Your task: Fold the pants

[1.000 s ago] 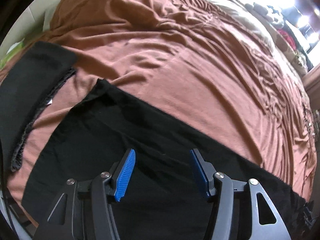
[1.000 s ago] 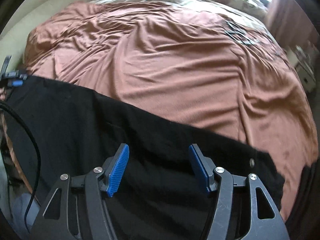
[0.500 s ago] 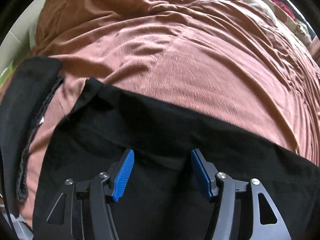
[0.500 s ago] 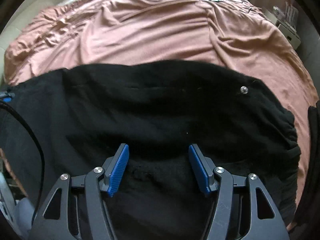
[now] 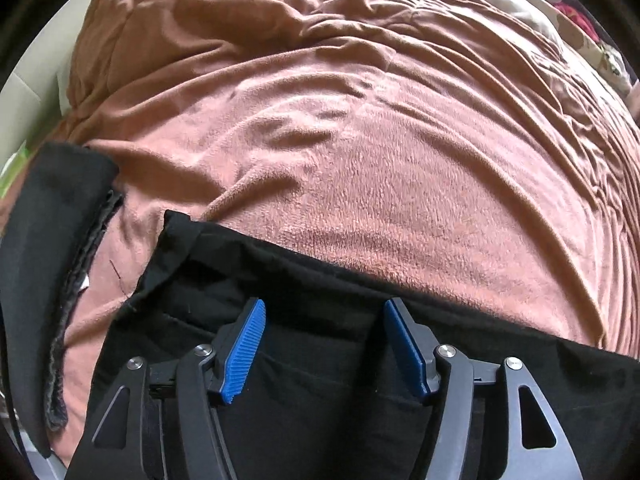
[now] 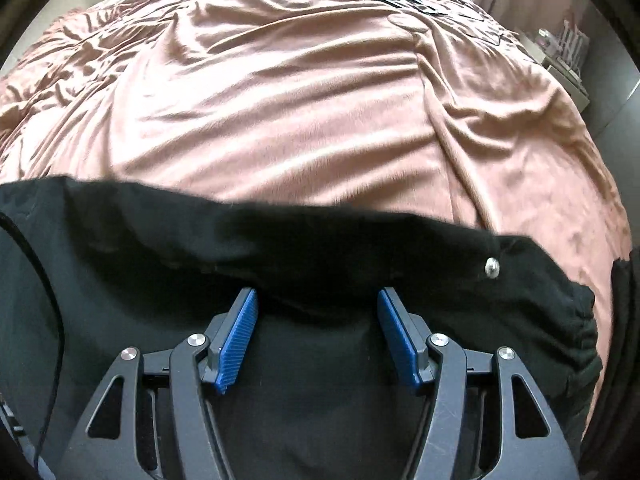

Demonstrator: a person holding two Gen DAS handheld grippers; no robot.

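We are working early in the fold: the black soft-fabric pants [image 5: 320, 360] are lying lengthwise on the bed's rumpled pink-brown fleece blanket [image 5: 360, 140], no clear fold visible yet. Our left claw [image 5: 324, 346] and right claw [image 6: 318, 336] are hovering released, pads apart. A second dark folded garment [image 5: 52, 220] is lying beside.
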